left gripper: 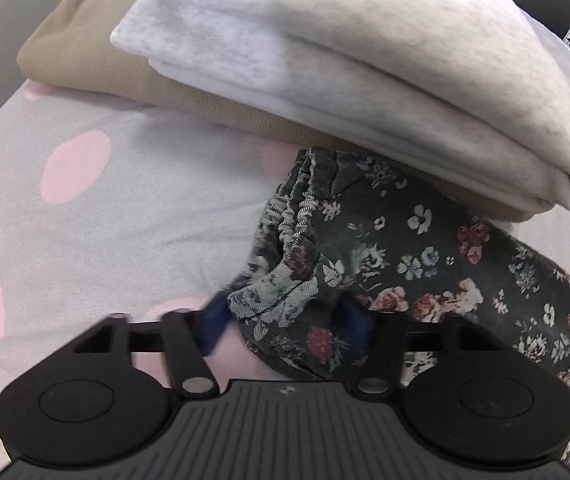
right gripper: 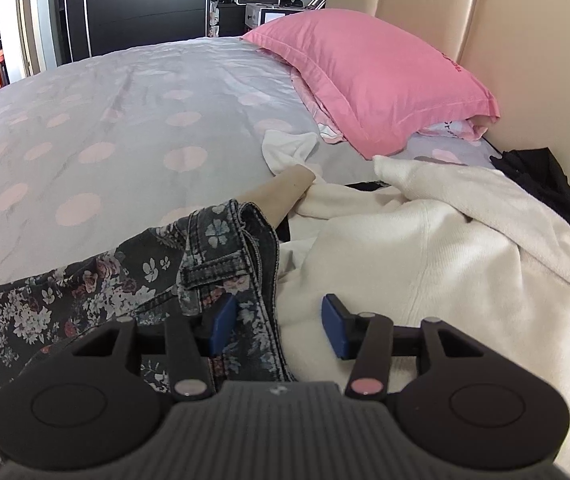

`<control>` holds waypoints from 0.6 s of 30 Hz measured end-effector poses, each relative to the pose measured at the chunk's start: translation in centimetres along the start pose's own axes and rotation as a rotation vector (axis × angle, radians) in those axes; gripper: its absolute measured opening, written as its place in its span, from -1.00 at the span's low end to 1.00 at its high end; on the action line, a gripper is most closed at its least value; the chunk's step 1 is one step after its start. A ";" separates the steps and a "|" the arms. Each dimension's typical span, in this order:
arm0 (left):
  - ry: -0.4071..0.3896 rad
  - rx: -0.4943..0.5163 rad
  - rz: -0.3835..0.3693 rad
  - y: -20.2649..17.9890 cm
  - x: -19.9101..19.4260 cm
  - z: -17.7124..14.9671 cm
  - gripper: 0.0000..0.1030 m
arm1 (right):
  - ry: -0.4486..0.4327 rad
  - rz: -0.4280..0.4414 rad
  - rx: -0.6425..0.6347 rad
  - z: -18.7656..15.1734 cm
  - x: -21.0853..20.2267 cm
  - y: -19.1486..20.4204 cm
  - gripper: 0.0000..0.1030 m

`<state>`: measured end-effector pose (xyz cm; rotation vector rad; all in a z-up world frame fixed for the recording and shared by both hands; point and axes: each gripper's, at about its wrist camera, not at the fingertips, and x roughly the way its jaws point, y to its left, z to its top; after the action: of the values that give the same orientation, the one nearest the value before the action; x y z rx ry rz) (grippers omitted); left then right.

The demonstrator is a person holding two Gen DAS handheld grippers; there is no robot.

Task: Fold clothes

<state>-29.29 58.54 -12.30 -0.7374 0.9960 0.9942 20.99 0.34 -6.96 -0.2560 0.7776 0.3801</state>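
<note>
Two tools work over our bed [right gripper: 125, 92], whose grey cover with pink dots spreads wide under everything. Against the cream headboard [right gripper: 525, 40] lies a pink pillow [right gripper: 373, 76]. Near it a cream fleece garment [right gripper: 465, 240] sprawls loose, a black garment [right gripper: 545, 184] at its far side. In the left wrist view we see a folded stack: a light grey sweatshirt [left gripper: 365, 60] on top of a beige garment [left gripper: 85, 52]. Just in front of that stack, touching its edge, lie the dark floral denim pants [left gripper: 425, 264], stretched across the cover between both tools. Our left tool [left gripper: 285, 320] has its blue pads spread partly apart, with the elastic waistband bunched between them. Our right tool [right gripper: 281, 320] stands wide open, its left pad [right gripper: 223, 322] touching the denim hem, its right pad over the fleece.
</note>
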 end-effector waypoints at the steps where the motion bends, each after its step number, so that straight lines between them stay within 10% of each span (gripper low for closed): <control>1: -0.006 0.000 -0.006 -0.1 -0.2 0.0 -0.38 | -0.002 -0.002 -0.004 0.0 0.0 0.1 0.01; 9: -0.048 0.044 0.063 -1.5 -4.1 -0.3 -0.65 | -0.045 0.007 0.020 0.3 -1.5 -0.4 0.00; 18: -0.125 -0.071 0.134 6.0 -10.1 -0.3 -0.65 | -0.080 0.086 -0.017 0.4 -3.1 0.7 0.01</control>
<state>-36.95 57.28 -3.53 -0.6649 0.9137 1.1830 18.93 0.37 -4.45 -0.2222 0.7089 0.4753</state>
